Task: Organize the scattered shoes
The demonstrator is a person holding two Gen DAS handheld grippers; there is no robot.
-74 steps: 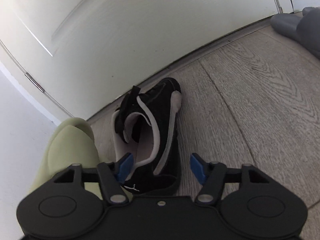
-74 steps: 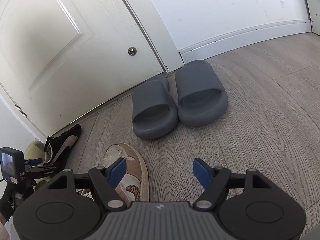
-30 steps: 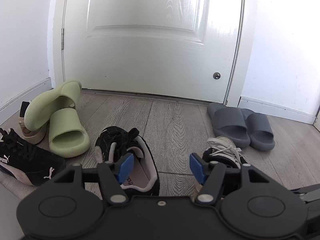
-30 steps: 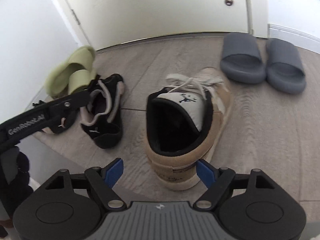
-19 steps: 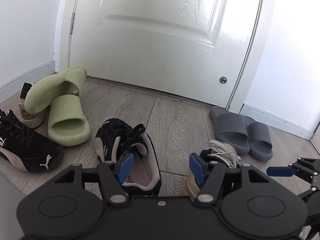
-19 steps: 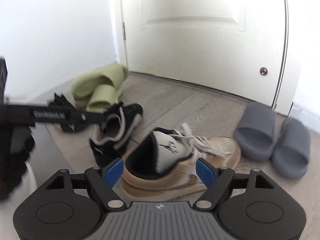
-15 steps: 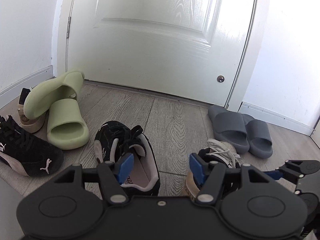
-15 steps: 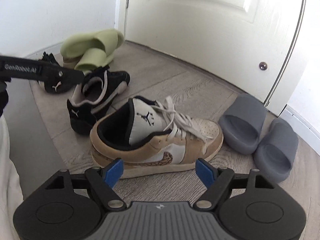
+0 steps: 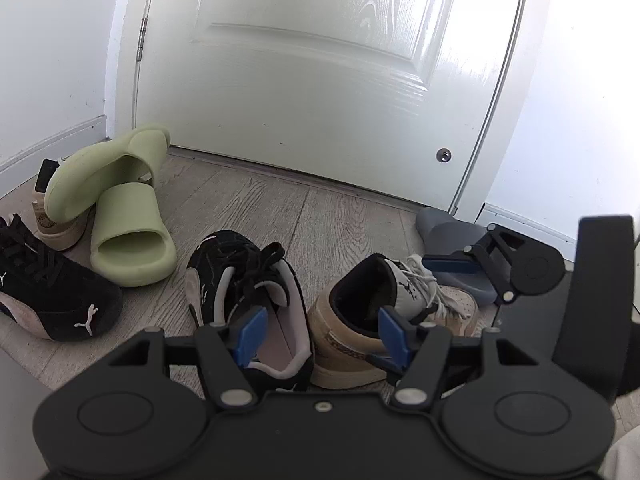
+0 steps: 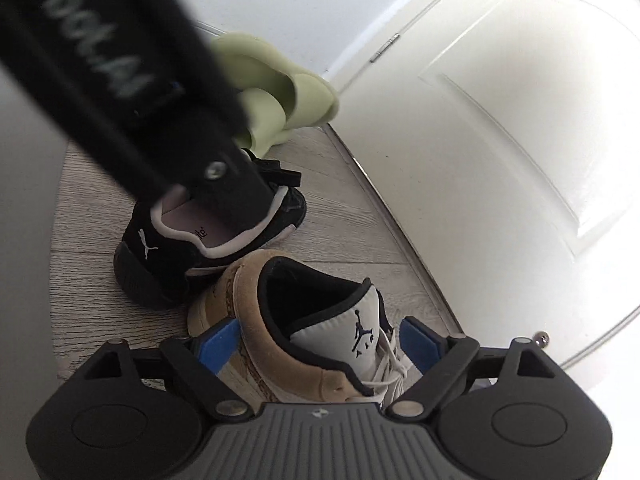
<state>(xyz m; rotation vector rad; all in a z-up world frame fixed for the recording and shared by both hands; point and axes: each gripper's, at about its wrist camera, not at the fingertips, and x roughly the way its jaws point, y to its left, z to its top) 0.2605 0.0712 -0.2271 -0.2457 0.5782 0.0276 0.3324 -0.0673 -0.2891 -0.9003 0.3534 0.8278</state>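
2 shoes are lying side by side on the floor before the door: the black sneaker and the tan sneaker. The right gripper is straddling the tan sneaker's heel and its jaws are opening, pads not pressing. The left gripper is hovering half open, holding nothing. The step seems to be setting down the tan sneaker. Next, its mate beside the green slides probably needs fetching.
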